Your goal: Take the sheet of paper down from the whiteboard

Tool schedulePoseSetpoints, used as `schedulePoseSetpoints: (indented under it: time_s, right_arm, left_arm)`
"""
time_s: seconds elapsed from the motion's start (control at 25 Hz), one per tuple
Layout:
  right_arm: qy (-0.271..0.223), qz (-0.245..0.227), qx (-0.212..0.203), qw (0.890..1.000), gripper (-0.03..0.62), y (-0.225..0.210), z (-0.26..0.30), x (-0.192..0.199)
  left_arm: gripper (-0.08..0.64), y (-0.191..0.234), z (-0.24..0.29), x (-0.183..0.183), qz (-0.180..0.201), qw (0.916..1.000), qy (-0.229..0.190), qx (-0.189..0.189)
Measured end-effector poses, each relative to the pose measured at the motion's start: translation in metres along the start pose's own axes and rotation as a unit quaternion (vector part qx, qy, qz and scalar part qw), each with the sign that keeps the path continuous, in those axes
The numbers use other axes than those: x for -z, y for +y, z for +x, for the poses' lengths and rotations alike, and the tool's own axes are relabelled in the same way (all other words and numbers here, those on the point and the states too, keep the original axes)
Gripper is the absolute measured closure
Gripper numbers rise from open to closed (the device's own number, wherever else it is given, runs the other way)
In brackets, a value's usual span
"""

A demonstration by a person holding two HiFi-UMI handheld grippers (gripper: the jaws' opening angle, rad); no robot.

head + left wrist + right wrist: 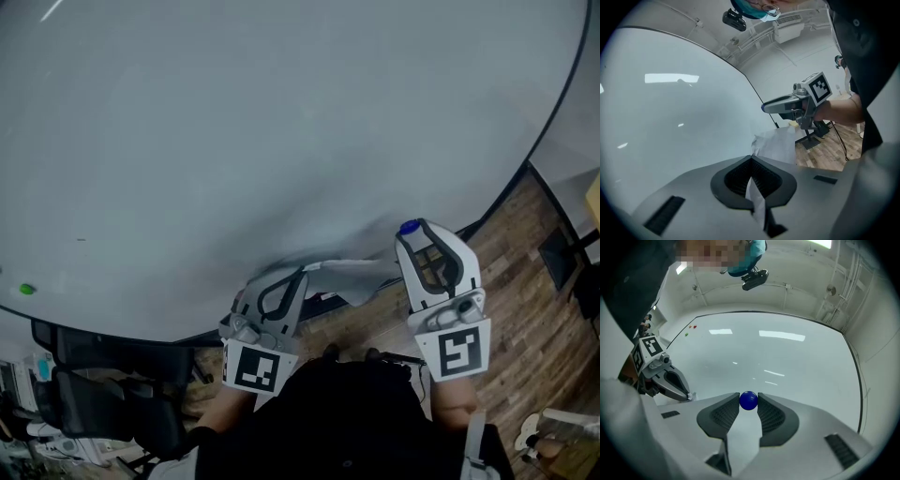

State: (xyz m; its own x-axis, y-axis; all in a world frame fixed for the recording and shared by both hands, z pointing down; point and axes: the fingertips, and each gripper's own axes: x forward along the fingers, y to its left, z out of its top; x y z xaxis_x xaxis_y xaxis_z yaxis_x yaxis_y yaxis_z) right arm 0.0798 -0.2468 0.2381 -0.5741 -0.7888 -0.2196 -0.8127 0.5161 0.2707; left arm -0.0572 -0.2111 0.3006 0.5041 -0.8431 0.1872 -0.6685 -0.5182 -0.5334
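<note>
At the whiteboard (281, 122): my left claw (298, 274) is clamped tight on the sheet of paper (361, 278), which bulges, creased, to the right across the board's lower edge — whether any part of it touches the board I cannot tell. In the left gripper view a strip of the sheet runs back between the closed jaws, its near end cut off by the claw's body. My right claw (419, 234), raised just beside the sheet, pinches a small blue ball (748, 400) at its very tips, the jaws held narrowly apart by it. A green dot (26, 289) sits far left on the board; the dark clutter (103, 398) below it is too dim to make out.
</note>
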Motion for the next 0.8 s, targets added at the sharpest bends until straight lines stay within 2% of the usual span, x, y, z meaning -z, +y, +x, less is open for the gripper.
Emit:
schedulePoseSetpoints:
  time_s: [0.32, 0.4, 0.8]
  right_arm:
    - [-0.008, -0.003, -0.03, 1.0, 0.463, 0.003, 0.033, -0.002]
    - [-0.011, -0.007, -0.04, 0.999, 0.463, 0.011, 0.04, -0.003]
    - [-0.011, -0.025, -0.063, 0.998, 0.463, 0.031, 0.059, -0.001]
  left_arm:
    - [0.549, -0.006, -0.02, 0.022, -0.012, 0.9994, 0.032, -0.003]
    - [0.549, -0.01, -0.024, 0.026, -0.024, 0.9991, 0.034, -0.005]
    - [0.549, -0.02, -0.036, 0.028, -0.033, 0.9986, 0.041, -0.008]
